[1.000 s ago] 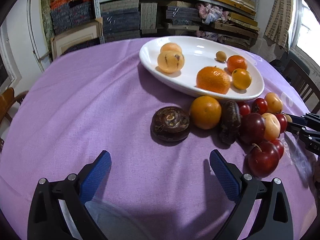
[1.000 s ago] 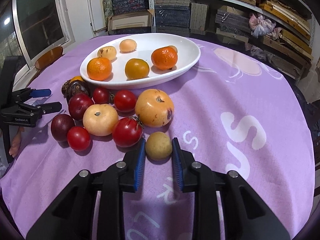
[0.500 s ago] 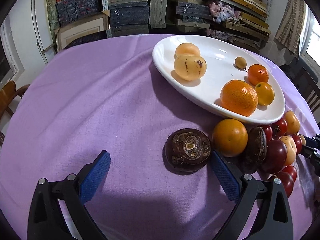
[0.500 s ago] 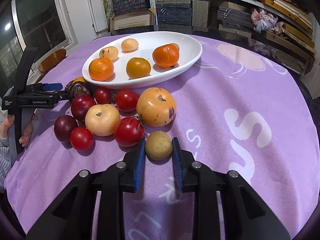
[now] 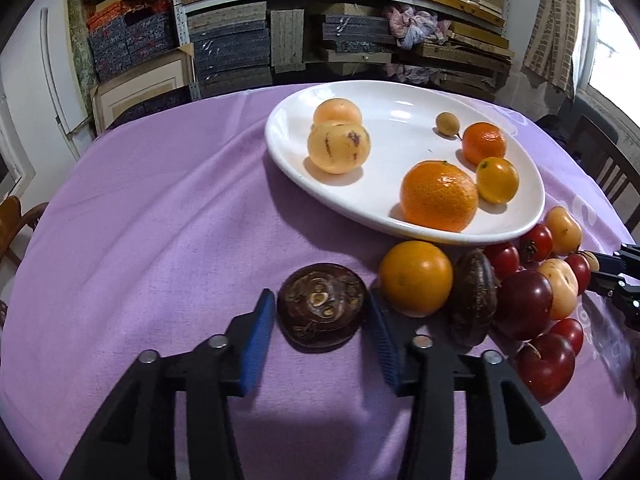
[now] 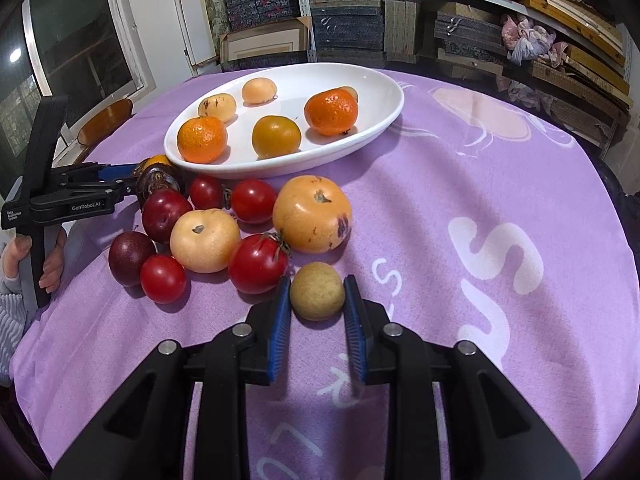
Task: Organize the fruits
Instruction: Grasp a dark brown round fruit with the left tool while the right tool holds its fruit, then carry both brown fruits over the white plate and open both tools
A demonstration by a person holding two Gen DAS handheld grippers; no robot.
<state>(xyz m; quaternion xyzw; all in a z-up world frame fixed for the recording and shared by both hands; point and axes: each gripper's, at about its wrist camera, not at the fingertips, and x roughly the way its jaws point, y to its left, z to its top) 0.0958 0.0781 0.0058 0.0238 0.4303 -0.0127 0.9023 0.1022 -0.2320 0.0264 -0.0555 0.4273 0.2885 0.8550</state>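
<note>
Left gripper (image 5: 322,312) jaws just closed around dark fruit (image 5: 321,305).

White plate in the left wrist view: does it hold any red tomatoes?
No: the white plate holds only orange and yellow fruits; the red tomatoes lie on the purple cloth beside it.

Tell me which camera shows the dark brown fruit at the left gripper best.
The left wrist view: the dark brown fruit sits close and unobstructed between the left gripper pads, its scarred top facing the lens. The right wrist view shows it small at the left, partly hidden behind a plum.
</note>
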